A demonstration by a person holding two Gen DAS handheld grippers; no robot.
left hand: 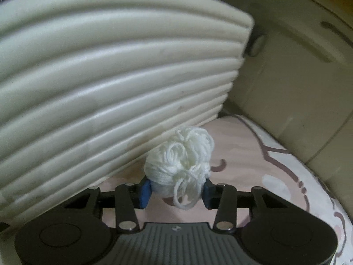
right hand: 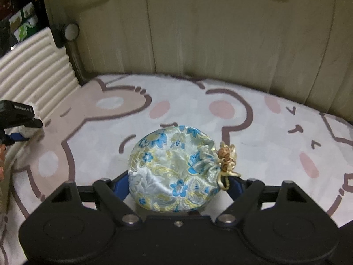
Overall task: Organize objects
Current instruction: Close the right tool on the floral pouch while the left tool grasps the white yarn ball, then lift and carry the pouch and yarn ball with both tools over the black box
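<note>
My left gripper (left hand: 176,191) is shut on a white ball of yarn (left hand: 179,161), held just above the patterned cloth, close to the side of a cream ribbed basket (left hand: 110,84). A loose loop of yarn hangs down in front. My right gripper (right hand: 178,186) is shut on a round silk pouch (right hand: 172,170) with blue and yellow flowers and a gold drawstring with beads (right hand: 226,159). The left gripper also shows at the left edge of the right wrist view (right hand: 17,123), next to the basket (right hand: 33,70).
A tablecloth with cartoon bear faces (right hand: 198,110) covers the surface. Beige cabinet doors (right hand: 220,33) stand behind it. A small round black and white device (right hand: 70,31) sits behind the basket's corner. The cloth's rounded edge falls away at the right (left hand: 320,187).
</note>
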